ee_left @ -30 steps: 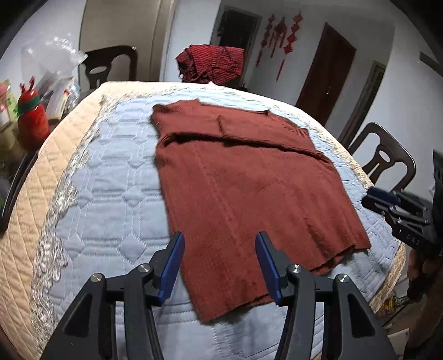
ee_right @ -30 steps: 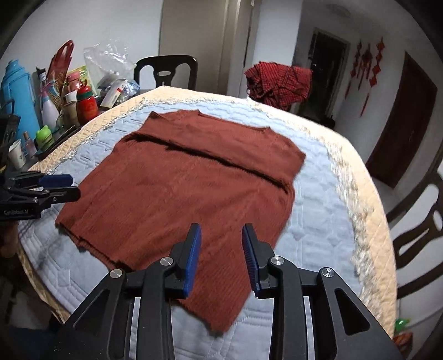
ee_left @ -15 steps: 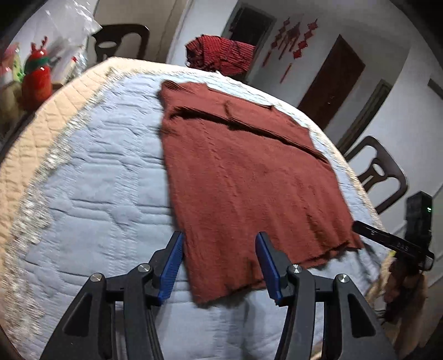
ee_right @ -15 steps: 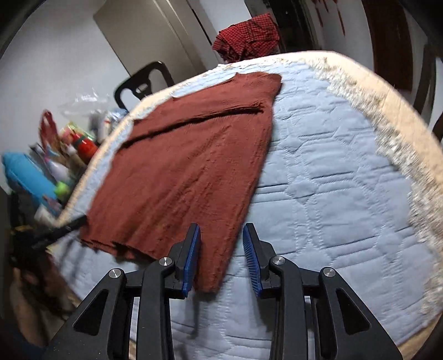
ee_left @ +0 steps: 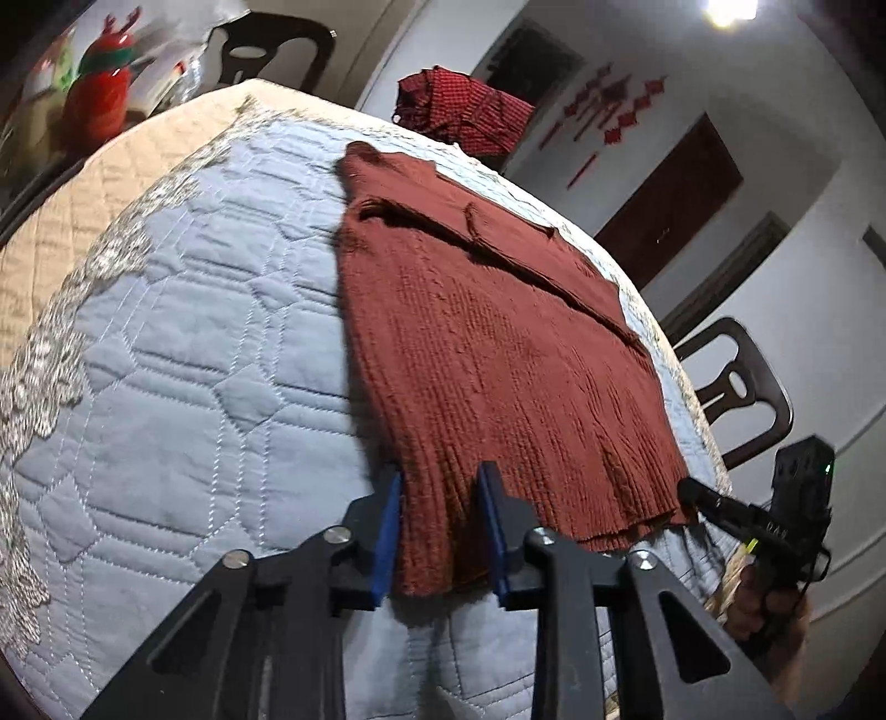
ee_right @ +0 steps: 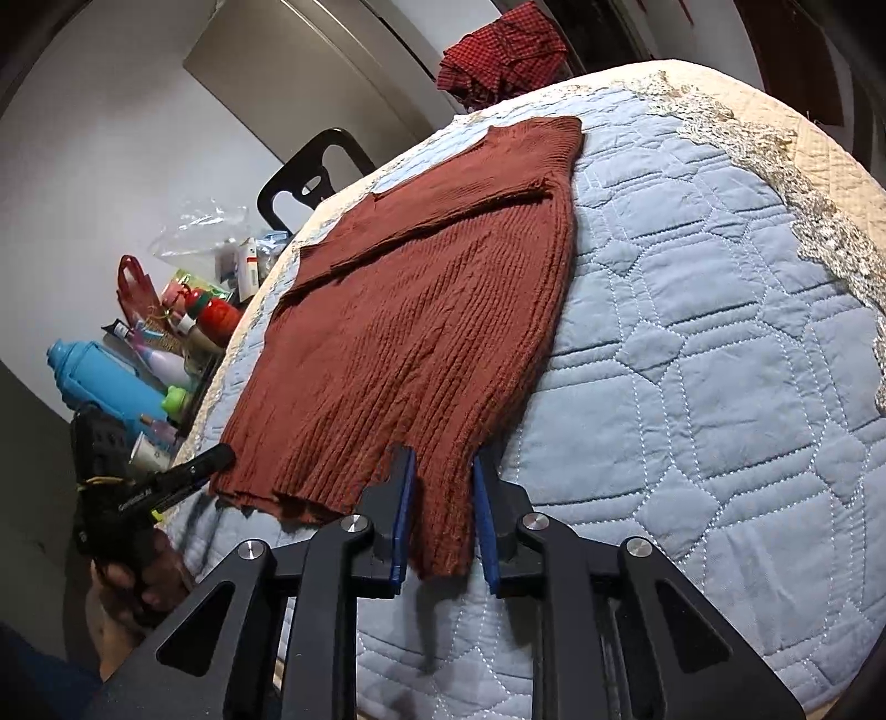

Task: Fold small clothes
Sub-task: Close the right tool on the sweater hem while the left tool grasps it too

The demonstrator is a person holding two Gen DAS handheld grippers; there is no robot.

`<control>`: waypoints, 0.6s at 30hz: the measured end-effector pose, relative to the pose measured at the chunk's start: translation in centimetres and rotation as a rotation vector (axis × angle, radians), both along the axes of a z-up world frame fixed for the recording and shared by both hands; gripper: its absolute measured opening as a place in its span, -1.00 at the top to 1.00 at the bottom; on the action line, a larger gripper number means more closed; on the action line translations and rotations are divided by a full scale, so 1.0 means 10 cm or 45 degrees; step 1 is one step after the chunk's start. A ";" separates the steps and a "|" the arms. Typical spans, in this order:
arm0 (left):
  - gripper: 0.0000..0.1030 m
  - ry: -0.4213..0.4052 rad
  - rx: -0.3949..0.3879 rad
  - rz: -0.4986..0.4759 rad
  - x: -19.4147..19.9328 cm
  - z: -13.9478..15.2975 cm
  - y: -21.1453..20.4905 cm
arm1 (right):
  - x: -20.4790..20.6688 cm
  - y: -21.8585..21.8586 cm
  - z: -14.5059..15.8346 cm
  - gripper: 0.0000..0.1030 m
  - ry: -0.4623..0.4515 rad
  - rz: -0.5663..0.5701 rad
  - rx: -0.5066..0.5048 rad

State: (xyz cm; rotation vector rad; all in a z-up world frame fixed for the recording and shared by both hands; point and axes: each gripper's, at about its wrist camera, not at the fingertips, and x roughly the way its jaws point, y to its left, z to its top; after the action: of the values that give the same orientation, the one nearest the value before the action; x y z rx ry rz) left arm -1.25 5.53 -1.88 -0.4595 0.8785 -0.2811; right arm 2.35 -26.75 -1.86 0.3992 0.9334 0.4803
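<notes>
A rust-red knit sweater [ee_left: 498, 343] [ee_right: 421, 310] lies flat on the quilted light-blue table cover [ee_left: 194, 332] [ee_right: 692, 360], sleeves folded across its chest. My left gripper [ee_left: 440, 476] sits at the near left hem corner. Its jaws are closing, and bunched fabric fills the gap between the blue pads. My right gripper [ee_right: 440, 457] is at the near right hem corner, also closing, with the corner pinched between its pads. Each gripper shows in the other's view, at the opposite hem corner: the right gripper [ee_left: 747, 520], the left gripper [ee_right: 183, 476].
A red checked cloth [ee_left: 465, 116] [ee_right: 498, 50] hangs beyond the far table edge. Dark chairs [ee_left: 736, 399] [ee_right: 315, 171] stand around the table. Bottles, a blue flask and packets [ee_right: 138, 376] crowd a side surface to the left. A lace and beige border [ee_right: 803, 183] rims the cover.
Both grippers came down onto the sweater's near hem corners. Their jaws narrowed from wide apart to close around the fabric. Both views have rolled.
</notes>
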 end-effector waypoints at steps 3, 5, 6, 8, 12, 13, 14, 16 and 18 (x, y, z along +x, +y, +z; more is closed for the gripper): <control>0.52 -0.006 -0.013 0.014 -0.03 0.01 0.03 | -0.02 -0.04 -0.01 0.78 -0.003 -0.008 0.010; 0.57 -0.019 -0.005 0.019 -0.04 0.03 0.03 | -0.03 -0.06 -0.01 0.83 -0.015 -0.020 0.003; 0.60 -0.023 -0.012 0.020 -0.03 0.04 0.03 | -0.04 -0.07 -0.01 0.83 -0.016 -0.027 0.005; 0.63 -0.031 -0.025 0.024 -0.04 0.06 0.06 | -0.03 -0.11 0.00 0.83 -0.017 -0.042 0.004; 0.63 -0.040 -0.004 0.050 -0.06 0.08 0.15 | -0.06 -0.25 0.05 0.84 -0.038 -0.086 -0.011; 0.65 -0.031 0.003 0.058 -0.05 0.06 0.17 | -0.07 -0.29 0.06 0.84 -0.039 -0.099 -0.016; 0.66 -0.018 0.004 0.064 -0.05 0.03 0.19 | -0.07 -0.32 0.06 0.84 -0.037 -0.106 -0.018; 0.66 -0.001 -0.012 0.064 -0.04 -0.01 0.20 | -0.07 -0.35 0.04 0.84 -0.023 -0.116 -0.030; 0.65 0.002 -0.025 0.049 -0.05 -0.02 0.18 | -0.05 -0.37 0.01 0.84 -0.003 -0.112 -0.017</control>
State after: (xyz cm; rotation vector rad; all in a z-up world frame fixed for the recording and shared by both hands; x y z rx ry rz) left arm -1.72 7.35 -2.03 -0.4945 0.8684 -0.2544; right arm 1.83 -30.45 -1.74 0.4254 0.9121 0.3939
